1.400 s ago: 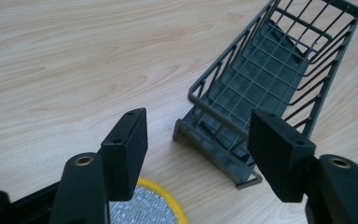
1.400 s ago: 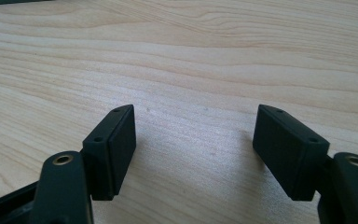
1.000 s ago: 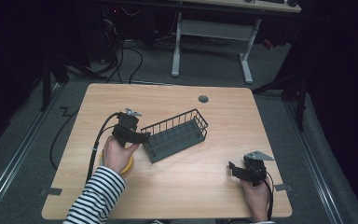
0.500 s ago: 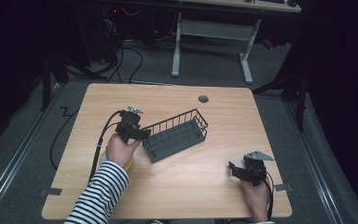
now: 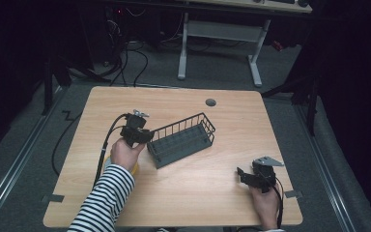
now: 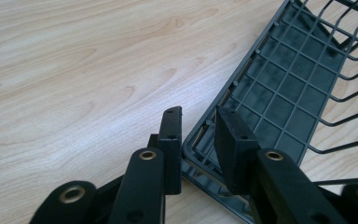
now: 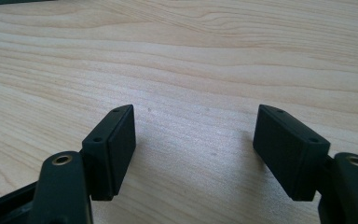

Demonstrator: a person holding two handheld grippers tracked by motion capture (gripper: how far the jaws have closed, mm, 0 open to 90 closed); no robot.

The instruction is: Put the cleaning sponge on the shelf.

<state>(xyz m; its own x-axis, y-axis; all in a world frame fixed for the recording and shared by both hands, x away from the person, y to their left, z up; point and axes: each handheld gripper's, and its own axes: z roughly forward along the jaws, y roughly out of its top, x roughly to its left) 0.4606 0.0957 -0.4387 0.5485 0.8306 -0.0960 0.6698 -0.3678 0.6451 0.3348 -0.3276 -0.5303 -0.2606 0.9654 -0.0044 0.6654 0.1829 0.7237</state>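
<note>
I am closing my left tool (image 6: 198,135) on the near-left rim of the basket (image 5: 183,140), squeezing slowly so it stays flat on the desk (image 5: 212,193), while my right tool (image 7: 193,149) is waiting wide open.

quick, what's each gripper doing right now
left gripper: jaws have just been closing around the wire basket corner rim, not clearly clamped.
right gripper: open, holding nothing, above the table.

Left gripper (image 6: 198,126) jaws have just been closing; right gripper (image 7: 193,140) gapes.

The left gripper (image 6: 198,128) has edged down to the wire basket (image 5: 182,139). Its jaws have just been closing astride the basket's corner rim.
</note>
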